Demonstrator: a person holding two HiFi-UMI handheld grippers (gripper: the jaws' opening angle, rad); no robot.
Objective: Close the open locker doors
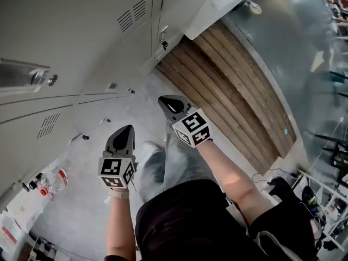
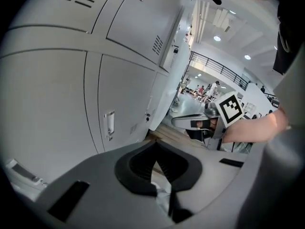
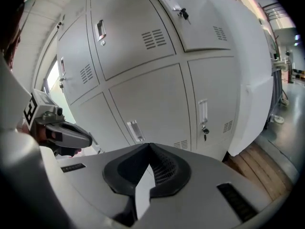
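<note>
Pointing toward lockers (image 1: 76, 42): left gripper (image 1: 128, 129), right gripper (image 1: 165, 100), jaws together, empty.

I see pale speckled floor (image 1: 136, 99), a slatted wooden platform (image 1: 234, 86) beside it, and round ceiling lights (image 2: 217, 38) above a dark railing (image 2: 219, 68).

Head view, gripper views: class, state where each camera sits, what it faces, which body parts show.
Head view: on the head, steeply down along the lockers to the floor; forearms, legs, left gripper, right gripper.
Left gripper view: on the left gripper, past shut jaws at the lockers; right forearm.
Right gripper view: on the right gripper, facing the lockers too.
Shared: lockers; each gripper view shows the other gripper.
</note>
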